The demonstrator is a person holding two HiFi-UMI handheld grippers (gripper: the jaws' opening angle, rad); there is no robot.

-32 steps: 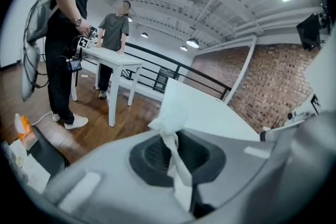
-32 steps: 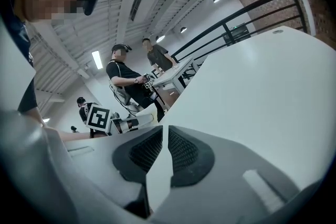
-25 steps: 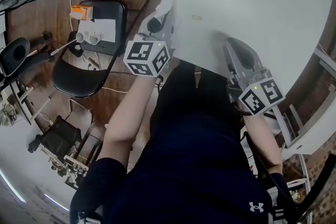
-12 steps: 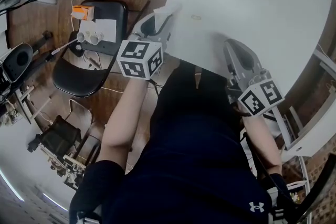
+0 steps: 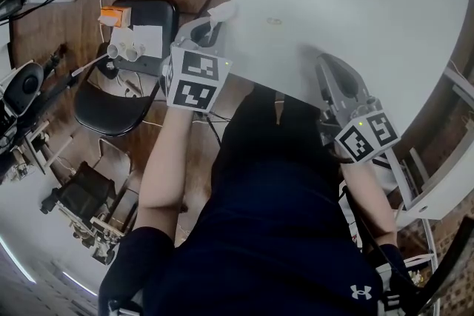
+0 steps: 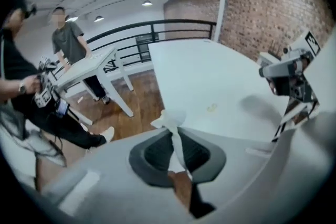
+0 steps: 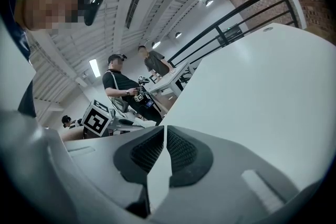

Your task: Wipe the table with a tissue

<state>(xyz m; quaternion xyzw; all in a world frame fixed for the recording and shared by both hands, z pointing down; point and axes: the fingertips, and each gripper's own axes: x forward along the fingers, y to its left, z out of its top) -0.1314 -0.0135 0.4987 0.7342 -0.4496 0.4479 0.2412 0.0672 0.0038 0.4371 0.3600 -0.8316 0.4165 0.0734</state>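
Note:
A crumpled white tissue [image 5: 222,9] [image 6: 170,119] is pinched between the dark pads of my left gripper [image 5: 211,29] [image 6: 176,131], which is shut on it. The tissue hangs just past the left edge of the white table [image 5: 355,4] [image 6: 210,76], over the wooden floor. A small yellowish stain [image 5: 275,21] [image 6: 212,107] lies on the table a little to the right of the tissue. My right gripper [image 5: 329,70] [image 7: 164,131] rests low over the table's near edge, shut with nothing between its pads.
A black folding chair [image 5: 126,78] stands left of the table and carries an orange box [image 5: 112,15] and white paper [image 5: 147,37]. Several people stand by another white table [image 6: 89,68] across the floor. A white frame [image 5: 444,181] is at the right.
My left gripper has shifted left along the table's edge and rolled, so its marker cube faces differently. The tissue stays at its tips. The right gripper has not moved.

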